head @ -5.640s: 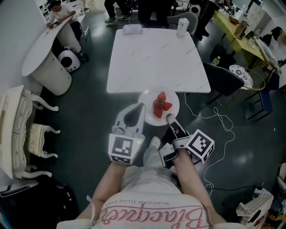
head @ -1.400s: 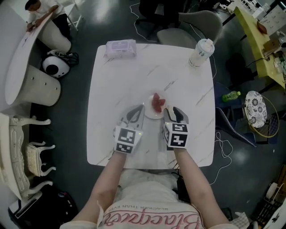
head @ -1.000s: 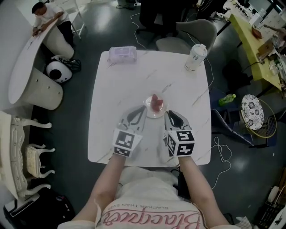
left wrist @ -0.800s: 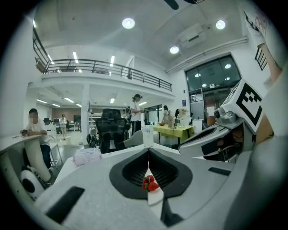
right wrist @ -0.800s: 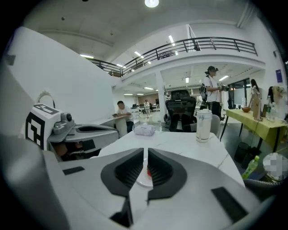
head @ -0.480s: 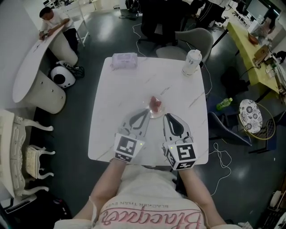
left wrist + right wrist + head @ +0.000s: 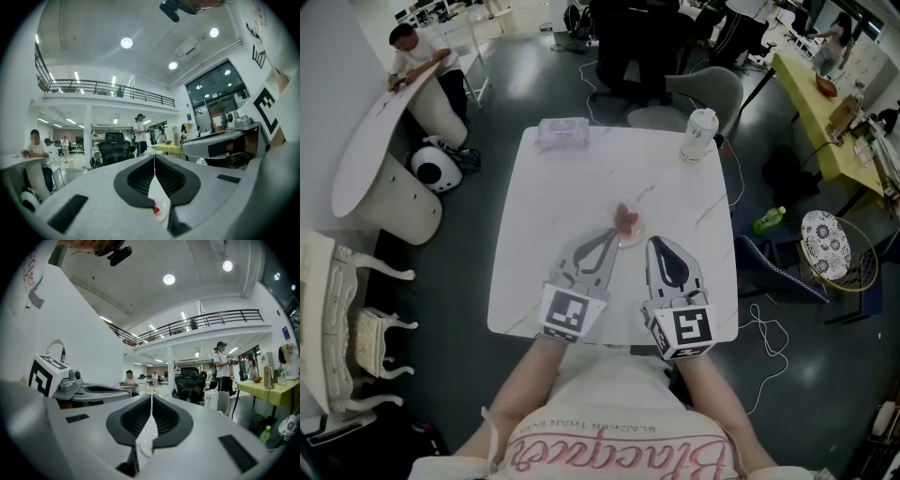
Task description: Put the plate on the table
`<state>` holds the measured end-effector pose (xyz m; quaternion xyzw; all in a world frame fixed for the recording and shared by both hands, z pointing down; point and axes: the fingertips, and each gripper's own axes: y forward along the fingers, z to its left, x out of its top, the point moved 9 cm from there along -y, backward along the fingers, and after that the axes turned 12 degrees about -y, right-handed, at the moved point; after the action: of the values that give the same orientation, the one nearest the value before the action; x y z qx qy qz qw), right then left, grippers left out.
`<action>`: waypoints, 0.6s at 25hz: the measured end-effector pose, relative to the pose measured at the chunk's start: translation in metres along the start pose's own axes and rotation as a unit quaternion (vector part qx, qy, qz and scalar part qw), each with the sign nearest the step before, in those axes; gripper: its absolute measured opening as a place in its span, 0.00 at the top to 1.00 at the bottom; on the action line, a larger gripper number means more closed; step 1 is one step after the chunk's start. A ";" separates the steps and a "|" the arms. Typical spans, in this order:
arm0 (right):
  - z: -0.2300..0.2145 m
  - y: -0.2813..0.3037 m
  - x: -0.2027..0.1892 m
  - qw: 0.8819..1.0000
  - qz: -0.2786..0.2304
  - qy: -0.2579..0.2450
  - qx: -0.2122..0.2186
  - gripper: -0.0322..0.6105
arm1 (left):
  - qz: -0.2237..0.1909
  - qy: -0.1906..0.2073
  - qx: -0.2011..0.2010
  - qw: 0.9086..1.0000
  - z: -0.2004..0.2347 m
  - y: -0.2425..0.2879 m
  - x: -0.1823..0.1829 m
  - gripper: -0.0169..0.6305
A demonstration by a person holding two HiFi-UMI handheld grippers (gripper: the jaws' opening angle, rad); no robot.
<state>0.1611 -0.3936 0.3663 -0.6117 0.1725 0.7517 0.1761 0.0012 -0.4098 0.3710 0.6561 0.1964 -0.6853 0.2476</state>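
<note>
on the marble bench (image 7: pixel 581 178), just past your fingers, the small white plate (image 7: pixel 637 238) holds red strawberries (image 7: pixel 624 217); left gripper (image 7: pixel 604 232) clenched empty, right gripper (image 7: pixel 654 242) closing on nothing.

plate (image 7: pixel 627 232) on table (image 7: pixel 572 192), cup (image 7: pixel 697 136) behind right

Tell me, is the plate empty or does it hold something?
Not empty. In the head view, red fruit lies on the plate, which rests on the table.
</note>
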 end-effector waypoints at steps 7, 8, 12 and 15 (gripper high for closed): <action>0.010 -0.004 0.007 1.000 -0.008 -0.022 0.009 0.94 | -0.009 0.003 -0.002 1.000 0.000 -0.006 0.005 0.97; 0.010 -0.005 0.008 1.000 -0.009 -0.025 0.009 0.94 | -0.010 0.003 -0.002 1.000 -0.001 -0.006 0.005 0.97; 0.010 -0.008 0.008 0.999 -0.009 -0.029 0.010 0.94 | -0.013 0.004 -0.007 1.000 -0.005 -0.005 0.005 0.97; 0.010 -0.010 0.008 1.000 -0.008 -0.028 0.009 0.94 | -0.013 0.004 -0.016 1.000 -0.008 -0.006 0.005 0.97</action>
<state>0.1558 -0.3800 0.3602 -0.5901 0.1688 0.7657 0.1925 0.0039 -0.4010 0.3649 0.6523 0.2169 -0.6825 0.2483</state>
